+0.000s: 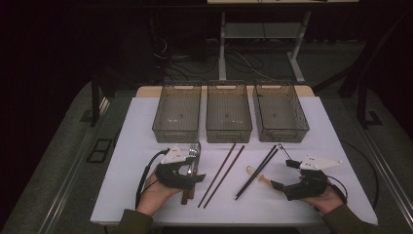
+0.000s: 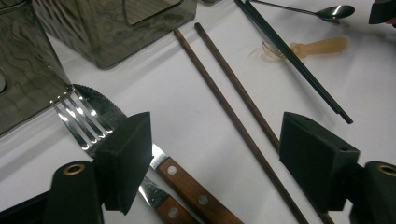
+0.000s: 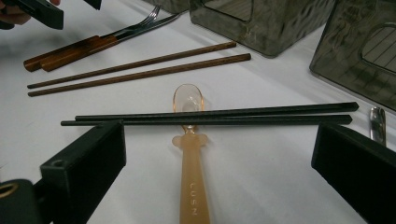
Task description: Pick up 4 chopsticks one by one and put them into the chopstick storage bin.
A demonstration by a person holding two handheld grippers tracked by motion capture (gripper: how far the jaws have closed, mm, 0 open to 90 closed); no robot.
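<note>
We see a white table [image 1: 146,195] with three grey bins [image 1: 229,113] at its far edge. Our left gripper [image 2: 215,158] hangs released over a wood-handled fork [image 2: 79,122] and knife [image 2: 187,179]. Our right gripper [image 3: 217,163], also released, faces an amber spoon [image 3: 191,158] lying under black chopsticks [image 3: 215,116].

A white table [image 1: 136,146] carries three grey bins [image 1: 228,111] in a row along its far edge. Nearer lie a fork [image 2: 77,120] and knife [image 2: 187,179] with wooden handles at the left, brown chopsticks [image 1: 221,174] in the middle, and black chopsticks [image 3: 210,116] across an amber spoon [image 3: 190,154], beside a metal spoon [image 2: 322,11], at the right.
</note>
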